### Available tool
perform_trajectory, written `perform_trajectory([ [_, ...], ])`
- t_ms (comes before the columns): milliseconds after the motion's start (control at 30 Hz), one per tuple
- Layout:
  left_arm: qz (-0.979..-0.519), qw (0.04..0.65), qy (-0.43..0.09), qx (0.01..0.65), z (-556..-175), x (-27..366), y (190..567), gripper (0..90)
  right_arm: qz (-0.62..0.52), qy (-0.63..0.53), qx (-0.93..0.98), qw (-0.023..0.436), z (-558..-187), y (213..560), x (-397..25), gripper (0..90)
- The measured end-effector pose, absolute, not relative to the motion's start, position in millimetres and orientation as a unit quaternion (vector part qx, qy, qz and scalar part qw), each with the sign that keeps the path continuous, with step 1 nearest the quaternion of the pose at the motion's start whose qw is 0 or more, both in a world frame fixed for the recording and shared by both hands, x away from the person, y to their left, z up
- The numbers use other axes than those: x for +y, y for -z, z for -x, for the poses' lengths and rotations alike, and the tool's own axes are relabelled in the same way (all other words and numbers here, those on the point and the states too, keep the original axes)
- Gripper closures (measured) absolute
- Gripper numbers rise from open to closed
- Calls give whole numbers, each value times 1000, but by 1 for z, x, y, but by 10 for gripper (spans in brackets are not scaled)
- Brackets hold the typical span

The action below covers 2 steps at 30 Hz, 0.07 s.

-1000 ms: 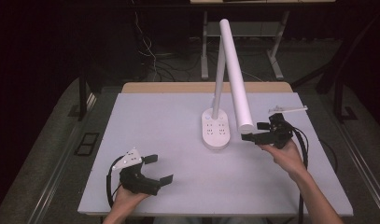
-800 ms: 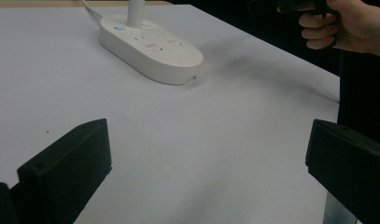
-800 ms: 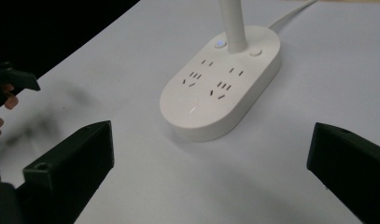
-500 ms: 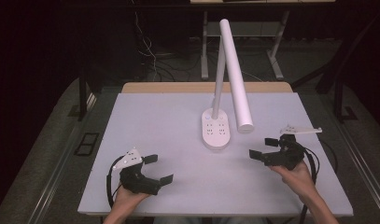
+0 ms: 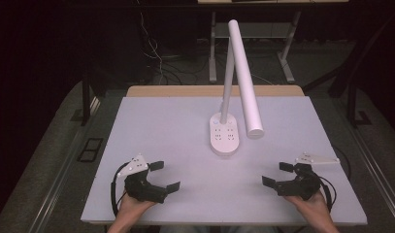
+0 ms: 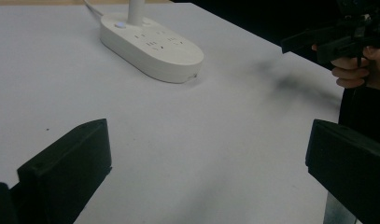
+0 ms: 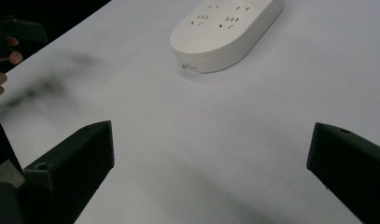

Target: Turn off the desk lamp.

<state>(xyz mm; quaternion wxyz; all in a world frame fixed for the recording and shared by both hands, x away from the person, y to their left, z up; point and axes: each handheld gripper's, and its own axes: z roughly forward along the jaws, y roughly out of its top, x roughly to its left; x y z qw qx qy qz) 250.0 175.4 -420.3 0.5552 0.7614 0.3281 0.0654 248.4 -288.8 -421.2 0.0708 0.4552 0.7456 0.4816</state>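
Standing near the middle of the pale grey worktop, the white desk lamp with an oval socket base lies well apart from both tools, farther from the person than either and between them. The left tool rests at the near left edge with its black jaws spread wide and nothing between them; from its own view the base sits ahead and to the left. The right tool rests at the near right edge, likewise released and empty, the base ahead of it. The lamp's long white tubular head slants down above the base.
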Motion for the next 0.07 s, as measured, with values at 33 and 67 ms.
perform_trajectory([
  [33,-761,556,-65,328,-250,175,420,0,-456,-482,745,71,-247,422,-289,6],
  [67,-762,555,-65,328,-250,175,420,0,-456,-482,745,72,-245,423,-289,6],
])
